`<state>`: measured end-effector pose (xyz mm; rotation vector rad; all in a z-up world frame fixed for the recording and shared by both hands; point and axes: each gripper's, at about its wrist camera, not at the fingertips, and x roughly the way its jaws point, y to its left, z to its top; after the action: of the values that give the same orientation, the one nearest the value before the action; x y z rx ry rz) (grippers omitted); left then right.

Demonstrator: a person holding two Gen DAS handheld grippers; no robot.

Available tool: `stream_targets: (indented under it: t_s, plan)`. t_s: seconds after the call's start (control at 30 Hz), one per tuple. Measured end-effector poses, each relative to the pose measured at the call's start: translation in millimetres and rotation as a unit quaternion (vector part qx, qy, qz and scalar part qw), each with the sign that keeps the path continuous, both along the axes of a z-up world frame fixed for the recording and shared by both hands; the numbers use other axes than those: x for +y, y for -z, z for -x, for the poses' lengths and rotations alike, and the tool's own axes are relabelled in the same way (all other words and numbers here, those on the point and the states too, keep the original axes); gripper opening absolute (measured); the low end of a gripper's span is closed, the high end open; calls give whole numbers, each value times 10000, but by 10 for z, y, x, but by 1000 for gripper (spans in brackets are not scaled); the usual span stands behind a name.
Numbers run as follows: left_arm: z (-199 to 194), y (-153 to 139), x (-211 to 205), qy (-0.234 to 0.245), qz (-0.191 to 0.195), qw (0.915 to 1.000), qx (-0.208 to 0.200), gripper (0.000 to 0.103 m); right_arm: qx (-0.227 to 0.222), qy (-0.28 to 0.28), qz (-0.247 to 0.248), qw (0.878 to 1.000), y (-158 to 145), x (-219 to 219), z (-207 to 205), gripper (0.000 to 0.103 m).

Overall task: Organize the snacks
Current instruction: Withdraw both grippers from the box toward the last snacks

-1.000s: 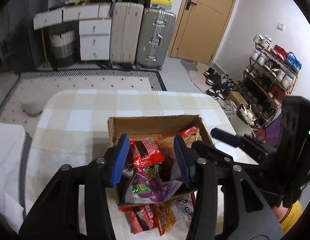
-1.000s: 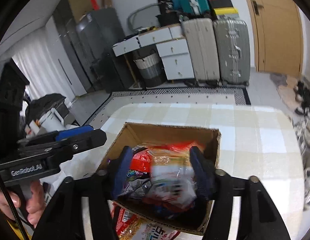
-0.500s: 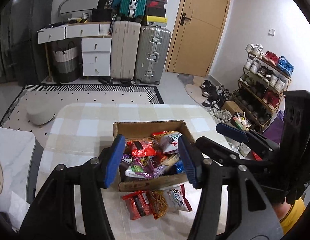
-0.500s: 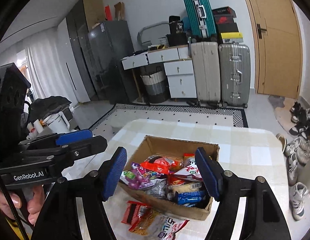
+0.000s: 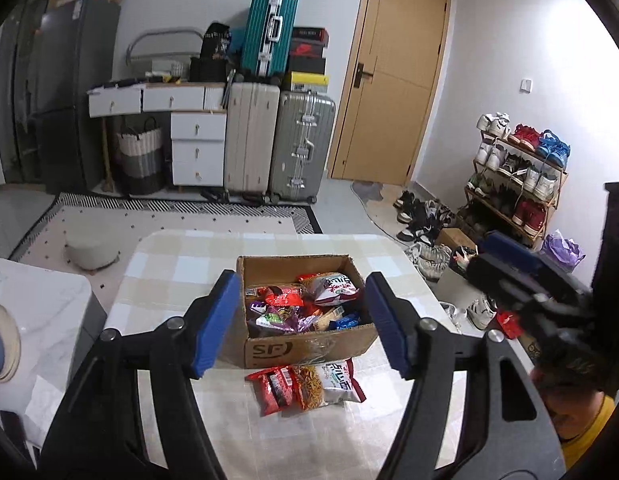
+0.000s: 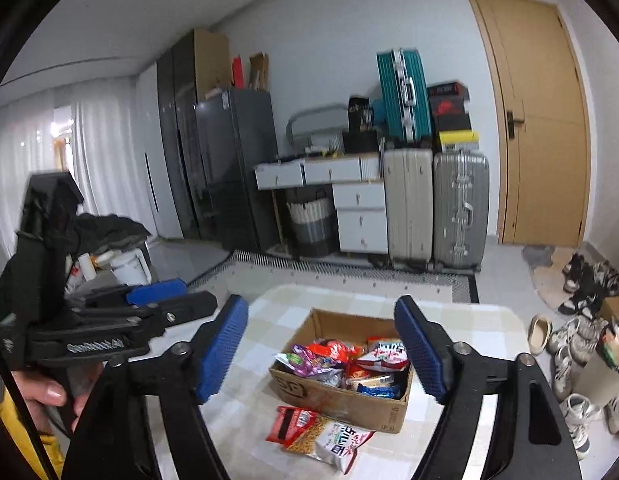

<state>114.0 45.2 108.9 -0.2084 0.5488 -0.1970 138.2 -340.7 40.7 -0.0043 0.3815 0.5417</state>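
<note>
Grippers: left gripper [image 5: 299,322] and right gripper [image 6: 321,350] have just been spreading; both gape, nothing between them.
Loose packets [image 5: 307,384]: on table [image 5: 169,272] near its front edge, touching the box [image 5: 309,346].
Handling: light, crinkly, slippery; likely best pinched at a sealed edge.

matt cardboard box [image 5: 309,346], glossy foil snack packets [image 5: 305,386]

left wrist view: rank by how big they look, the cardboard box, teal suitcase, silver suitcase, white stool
1. cardboard box, though it sits nearest the camera
2. silver suitcase
3. teal suitcase, close to the silver one, so unsure
4. white stool
</note>
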Motion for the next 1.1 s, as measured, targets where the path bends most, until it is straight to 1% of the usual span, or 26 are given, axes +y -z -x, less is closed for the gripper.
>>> stream_targets:
  t_s: [0.1,0.17,0.2,0.27,0.3,0.37,0.47,0.57,0.63,0.7,0.73,0.77,0.87,0.93,1.03,1.07,1.1]
  plan:
    - [363,-85,15,-13,33,9999,-150,65,-272,-14,-126,9995,-129,-69,343,81]
    - [620,-141,36,-84,40,9995,-306,73,-373,-5,-272,9989,-179,-121,544,86]
    - [734,-166,60,-136,48,9991,-402,80,-413,6,-360,9985,-190,-150,642,90]
    - [1033,-199,84,-215,60,9978,-622,81,-520,85,-509,9973,-194,-209,829,92]
    - [1117,-197,93,-255,36,9976,-643,81,-550,101,-571,9968,-183,-232,928,93]
    - [1363,-169,111,-305,48,9973,-668,81,-595,136,-659,9960,-150,-254,1074,94]
    - [1674,-65,127,-357,52,9969,-700,85,-647,266,-650,9954,-28,-269,1281,101]
    - [1937,139,165,-449,77,9964,-709,87,-641,313,-627,9955,120,-257,1438,102]
    - [2022,267,208,-471,74,9970,-607,91,-673,369,-593,9953,227,-253,1542,102]
    - [1982,436,231,-466,105,9978,-456,92,-638,351,-512,9960,350,-234,1591,102]
    - [2035,518,245,-463,119,9982,-370,93,-616,359,-498,9962,405,-228,1617,102]
    - [1986,616,241,-479,123,9983,-307,93,-592,374,-490,9963,457,-229,1610,102]
    - [1933,896,229,-556,172,9982,-110,101,-466,409,-369,9974,671,-200,1612,102]
    - [1854,1042,210,-544,181,9984,-28,102,-334,483,-310,9978,831,-185,1569,102]
    - [1738,1296,145,-512,89,9985,156,102,-21,539,-288,9981,1058,-212,1450,102]
    - [1577,1346,100,-508,56,9984,228,102,77,562,-294,9980,1125,-220,1416,102]
    - [1500,1409,91,-512,45,9982,293,102,183,573,-307,9977,1198,-233,1373,102]
